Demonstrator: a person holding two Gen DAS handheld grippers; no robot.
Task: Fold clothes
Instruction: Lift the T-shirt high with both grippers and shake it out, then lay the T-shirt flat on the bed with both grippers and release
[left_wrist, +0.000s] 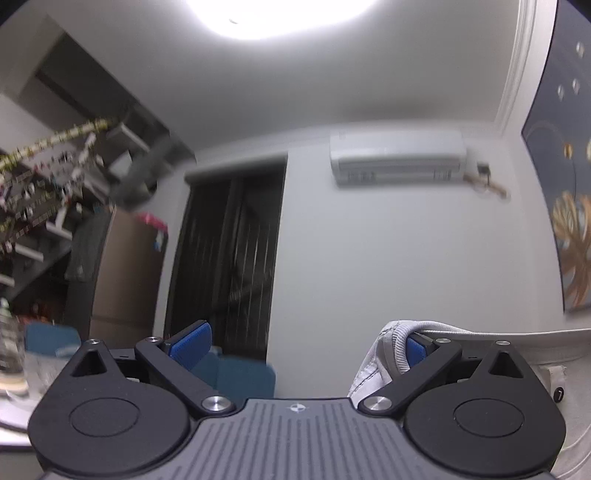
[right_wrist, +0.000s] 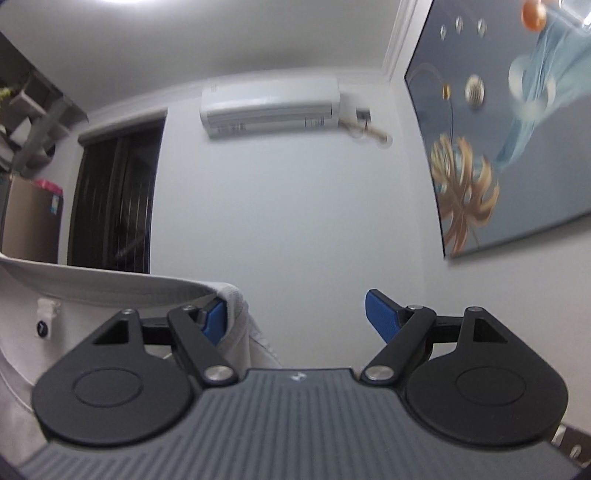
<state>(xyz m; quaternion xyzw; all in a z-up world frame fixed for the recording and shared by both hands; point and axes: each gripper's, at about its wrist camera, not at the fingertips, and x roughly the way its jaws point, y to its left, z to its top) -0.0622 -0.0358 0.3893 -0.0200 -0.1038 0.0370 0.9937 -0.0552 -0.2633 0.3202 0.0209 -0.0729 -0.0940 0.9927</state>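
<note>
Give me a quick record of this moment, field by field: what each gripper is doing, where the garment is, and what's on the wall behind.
left gripper: open, jaws wide apart, pointing up toward the wall
right gripper: open, jaws wide apart, also tilted up
garment: white, ribbed collar draped over one blue pad of each gripper, stretched between them, not pinched
garment tag: dark round label on the inside, below the collar
air conditioner: mounted high on the wall
painting: on the right-hand wall
doorway: dark, left of the air conditioner
</note>
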